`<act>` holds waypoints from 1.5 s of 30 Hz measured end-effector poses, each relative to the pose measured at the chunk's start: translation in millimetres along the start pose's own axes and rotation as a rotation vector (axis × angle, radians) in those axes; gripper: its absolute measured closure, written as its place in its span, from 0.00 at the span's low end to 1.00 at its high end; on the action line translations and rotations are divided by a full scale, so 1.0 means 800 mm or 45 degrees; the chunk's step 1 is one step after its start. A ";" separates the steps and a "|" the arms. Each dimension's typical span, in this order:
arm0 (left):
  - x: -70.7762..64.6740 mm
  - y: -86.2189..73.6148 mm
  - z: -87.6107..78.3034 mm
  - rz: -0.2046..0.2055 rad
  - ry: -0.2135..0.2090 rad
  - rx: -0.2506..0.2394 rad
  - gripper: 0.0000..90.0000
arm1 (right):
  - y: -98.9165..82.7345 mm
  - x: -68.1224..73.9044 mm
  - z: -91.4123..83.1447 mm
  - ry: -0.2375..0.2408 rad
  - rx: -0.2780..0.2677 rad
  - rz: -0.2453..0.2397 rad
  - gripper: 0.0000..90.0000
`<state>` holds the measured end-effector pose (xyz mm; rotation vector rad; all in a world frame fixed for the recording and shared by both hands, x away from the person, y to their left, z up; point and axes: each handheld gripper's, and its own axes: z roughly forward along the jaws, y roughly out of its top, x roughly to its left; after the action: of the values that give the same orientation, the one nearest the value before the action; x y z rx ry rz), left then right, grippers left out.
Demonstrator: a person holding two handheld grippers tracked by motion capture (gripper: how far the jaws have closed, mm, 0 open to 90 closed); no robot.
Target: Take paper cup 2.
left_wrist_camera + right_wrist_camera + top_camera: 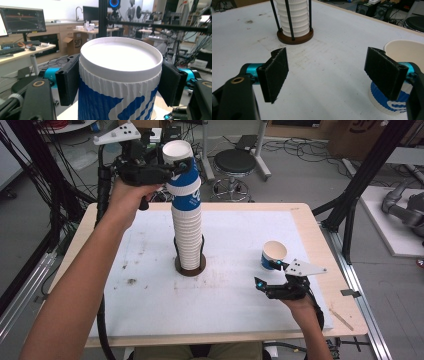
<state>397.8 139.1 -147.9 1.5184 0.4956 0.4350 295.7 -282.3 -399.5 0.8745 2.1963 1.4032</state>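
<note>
**Lifting the top cup off the stack**

Gripping just under the rim, the left gripper (172, 170) has its pads clamped on either side of the top cup (181, 167), a blue-and-white paper cup crowning the tall cup stack (187, 237). That stack stands in a round brown holder (190, 268) with thin black rods, near the middle of the tabletop (150, 290) and a little toward its far edge. Toward the right edge sits a single cup (273, 255), upright and open-mouthed, just beyond the right gripper (270, 275), whose jaws stand wide with nothing between them.

The main risk, by judgement, is that the cup beneath clings to the top cup and rises with it, since nested ribbed cups wedge tightly; a tilted pull could also rock the tall stack against its rods. Too hard a squeeze might dent the thin wall below the rim.

In the left gripper view the cup's lower half is cut off, so whether it has fully separated from the cup below is hard to tell; it may still be partly nested. The single cup's base is partly hidden behind a jaw in the right gripper view.
</note>
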 end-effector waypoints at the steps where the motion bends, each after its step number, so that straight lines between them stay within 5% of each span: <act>1: 0.000 0.003 -0.002 -0.005 0.000 -0.012 0.31 | 0.000 0.000 0.000 -0.002 0.000 -0.001 0.22; 14: 0.006 0.032 -0.047 -0.023 0.010 -0.139 0.32 | -0.001 0.000 0.002 -0.003 0.008 -0.002 0.22; 21: 0.008 0.030 -0.076 0.016 0.044 -0.134 0.32 | 0.000 0.002 0.003 0.002 0.007 -0.006 0.22; 33: 0.025 -0.015 -0.130 -0.008 0.117 -0.139 0.31 | 0.000 0.003 0.006 0.009 0.006 -0.007 0.22; 45: 0.000 -0.118 -0.154 0.055 0.104 -0.048 0.31 | 0.001 0.006 0.011 0.015 0.018 -0.025 0.22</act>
<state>325.8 239.8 -241.1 1.4813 0.5160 0.5391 297.8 -272.9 -402.1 0.8494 2.2202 1.3895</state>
